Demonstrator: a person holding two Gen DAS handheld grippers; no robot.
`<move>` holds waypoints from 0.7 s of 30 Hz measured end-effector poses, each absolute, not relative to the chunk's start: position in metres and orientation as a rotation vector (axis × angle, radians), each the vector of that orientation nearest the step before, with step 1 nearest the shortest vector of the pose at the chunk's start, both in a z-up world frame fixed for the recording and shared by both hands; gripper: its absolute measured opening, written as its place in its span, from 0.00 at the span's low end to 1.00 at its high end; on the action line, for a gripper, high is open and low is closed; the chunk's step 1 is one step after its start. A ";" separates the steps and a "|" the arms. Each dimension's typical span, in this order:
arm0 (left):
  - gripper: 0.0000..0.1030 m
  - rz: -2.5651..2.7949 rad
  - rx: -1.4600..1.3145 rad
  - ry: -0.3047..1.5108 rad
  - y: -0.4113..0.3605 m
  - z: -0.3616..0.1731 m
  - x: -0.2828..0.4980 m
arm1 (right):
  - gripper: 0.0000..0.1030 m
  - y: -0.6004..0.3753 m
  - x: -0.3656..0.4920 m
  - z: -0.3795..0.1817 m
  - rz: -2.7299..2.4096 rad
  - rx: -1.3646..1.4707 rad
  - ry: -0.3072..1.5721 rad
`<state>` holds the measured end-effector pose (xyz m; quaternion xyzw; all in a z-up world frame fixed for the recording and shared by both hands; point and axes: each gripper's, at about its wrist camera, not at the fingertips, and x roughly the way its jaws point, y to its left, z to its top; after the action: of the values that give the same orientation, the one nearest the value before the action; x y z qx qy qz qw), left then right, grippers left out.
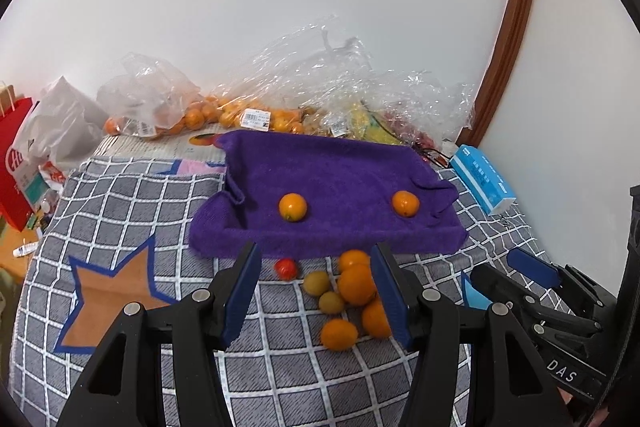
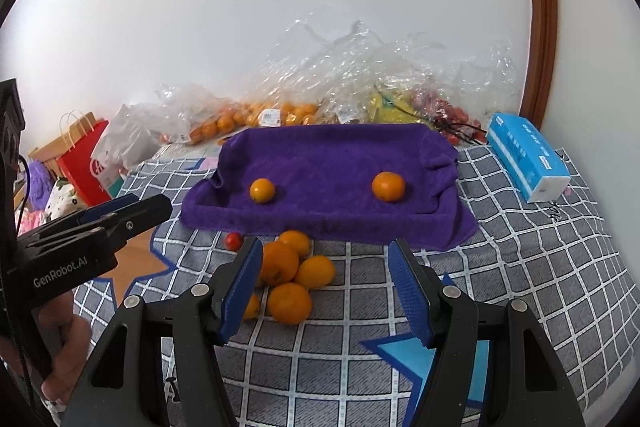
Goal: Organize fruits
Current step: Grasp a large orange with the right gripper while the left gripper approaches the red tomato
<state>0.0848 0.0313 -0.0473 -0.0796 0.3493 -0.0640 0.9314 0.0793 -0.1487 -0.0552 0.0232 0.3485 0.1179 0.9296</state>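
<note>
While both grippers hover above a grey checked blanket (image 1: pixel 120 211), a loose pile of fruit (image 1: pixel 352 299) lies on it just near of a purple towel (image 1: pixel 332 187). The towel is draped over what seems to be a tray, judging by its raised edges, and makes a soft, walled bed where round fruit will not roll away.

Two fruits already rest on the towel, well apart: a small orange on the left (image 1: pixel 293 207) and a second orange on the right (image 1: pixel 405 203). That spacing suggests the fruits are being sorted into separate groups, with most of the work not yet done.

The pile holds several oranges of differing sizes, two small yellow-green fruits (image 1: pixel 325 291) and, slightly apart on its left, a small red fruit (image 1: pixel 285 268).

The left gripper (image 1: pixel 316 291) has its blue-padded fingers spread wide and empty, framing the pile from above. The right gripper (image 2: pixel 324 287) is likewise spread wide and holds nothing; the oranges sit by its left finger. Both look poised to choose a fruit, though which one cannot be told.

Along the far wall, clear plastic bags (image 2: pixel 340 83) hold more oranges, something yellow and dark red fruit. A blue tissue pack (image 2: pixel 524 155) lies to the right of the towel, and a red paper bag (image 2: pixel 84 163) stands at the far left.

Round fruit may slip from the pads, so a centred, gentle squeeze seems wise.
</note>
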 end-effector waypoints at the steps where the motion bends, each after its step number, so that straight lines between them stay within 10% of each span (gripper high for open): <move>1: 0.53 -0.138 -0.169 0.719 0.033 -0.048 0.084 | 0.63 -0.148 0.078 -0.056 0.242 0.047 0.710; 21: 0.53 -0.079 -0.235 0.779 0.071 -0.084 0.101 | 0.63 -0.138 0.096 -0.085 0.260 0.053 0.757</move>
<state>0.1010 0.0712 -0.0838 -0.1141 0.3788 -0.0382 0.9176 0.0956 -0.1383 -0.0854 0.0258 0.3687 0.1266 0.9205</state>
